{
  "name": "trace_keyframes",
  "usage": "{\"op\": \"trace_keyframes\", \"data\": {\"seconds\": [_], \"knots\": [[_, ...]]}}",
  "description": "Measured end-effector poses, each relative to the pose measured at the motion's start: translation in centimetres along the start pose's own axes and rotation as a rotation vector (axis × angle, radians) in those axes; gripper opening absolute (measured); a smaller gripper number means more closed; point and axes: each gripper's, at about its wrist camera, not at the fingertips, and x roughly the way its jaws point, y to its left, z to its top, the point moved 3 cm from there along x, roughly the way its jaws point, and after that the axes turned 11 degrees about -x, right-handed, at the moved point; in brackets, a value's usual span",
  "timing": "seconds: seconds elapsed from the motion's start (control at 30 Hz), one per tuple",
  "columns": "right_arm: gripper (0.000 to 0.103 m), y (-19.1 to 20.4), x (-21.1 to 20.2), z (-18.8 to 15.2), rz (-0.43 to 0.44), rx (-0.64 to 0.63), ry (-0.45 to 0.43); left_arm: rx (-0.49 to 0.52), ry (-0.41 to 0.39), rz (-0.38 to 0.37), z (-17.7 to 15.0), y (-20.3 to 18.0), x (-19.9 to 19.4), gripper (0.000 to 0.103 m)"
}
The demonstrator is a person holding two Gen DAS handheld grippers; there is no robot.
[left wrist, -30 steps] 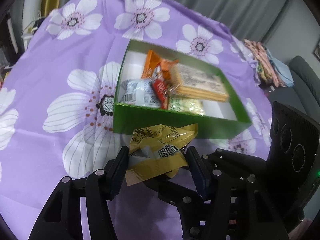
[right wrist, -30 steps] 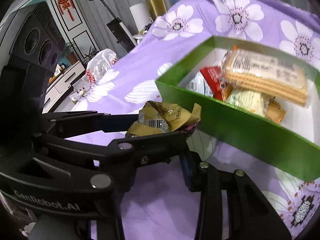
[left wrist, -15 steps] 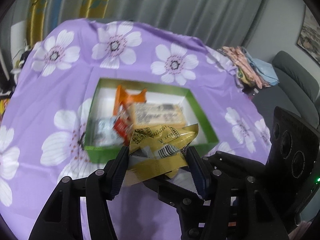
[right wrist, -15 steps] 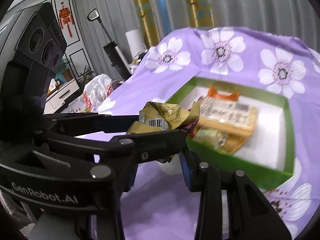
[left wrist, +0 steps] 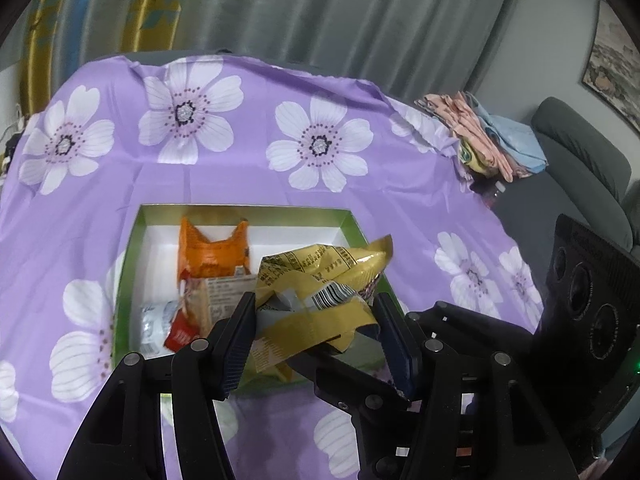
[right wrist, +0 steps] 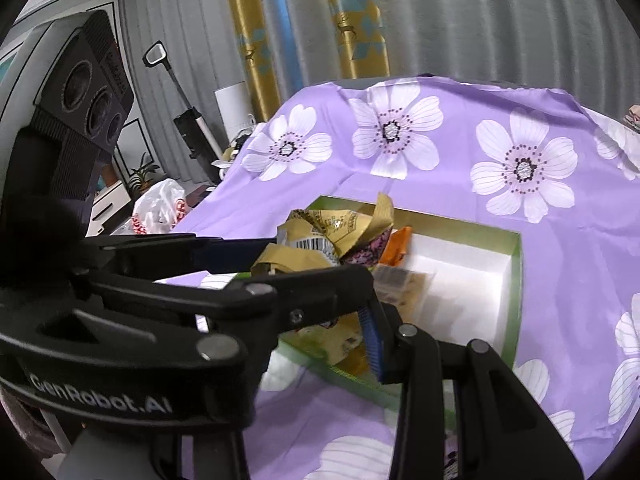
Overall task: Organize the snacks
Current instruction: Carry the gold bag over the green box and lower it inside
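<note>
A crumpled yellow snack packet (left wrist: 320, 300) is hanging above the near part of the green box (left wrist: 348, 218), raised clear of the snacks lying inside; in the right wrist view the same yellow snack packet (right wrist: 332, 236) is showing over the box's near left corner. The left gripper (left wrist: 316, 332) is pinching it between its two fingers, which are pressing the foil from both sides. The right gripper (right wrist: 304, 284) is sitting just beside, its fingers standing apart around the packet's lower part, though whether they are actually gripping it cannot be told. Inside the box, an orange packet (left wrist: 212, 252) is lying toward the far wall, a cracker pack (left wrist: 218, 296) in front of it, and a silver-and-red wrapper (left wrist: 164, 328) at the near left. The box is resting on a purple flowered cloth (left wrist: 240, 168), with folded fabrics (left wrist: 492, 136) piled at its far right edge.
</note>
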Motion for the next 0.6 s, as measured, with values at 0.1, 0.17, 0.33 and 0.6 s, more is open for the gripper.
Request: {"op": "trace_keyframes", "data": {"seconds": [0.1,0.17,0.33,0.6], "knots": [[0.039,-0.8,0.4,0.0,-0.003,0.005,0.005,-0.014,0.012,-0.012,0.4,0.1,0.9,0.059],[0.039,-1.2,0.7,-0.1,-0.001,0.011,0.010,-0.018,0.019,-0.014,0.6,0.2,1.3,0.059],[0.039,-1.8,1.7,-0.1,-0.002,0.015,0.025,-0.027,0.034,-0.010,0.9,0.6,2.3,0.059],[0.039,-2.2,2.8,-0.5,0.005,0.027,0.051,-0.047,0.059,-0.004,1.0,1.2,3.7,0.059]]}}
